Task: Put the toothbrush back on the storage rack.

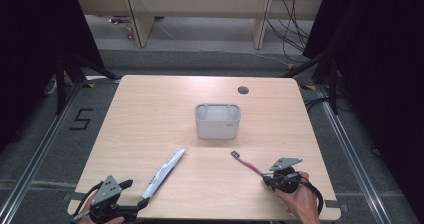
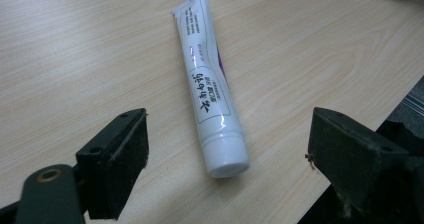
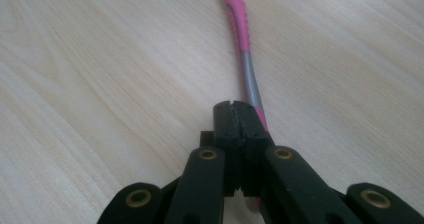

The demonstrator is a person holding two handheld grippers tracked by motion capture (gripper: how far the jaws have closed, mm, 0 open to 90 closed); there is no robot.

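Toothbrush (image 3: 243,49) sits pinched by its handle end in our right claw (image 3: 235,106); so thin a grip may let it swivel or slip onto the tabletop (image 1: 150,114)

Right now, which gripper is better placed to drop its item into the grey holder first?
Right. The right gripper is shut on the toothbrush; the left gripper is open, the toothpaste tube lying loose before it. The holder stands ahead.
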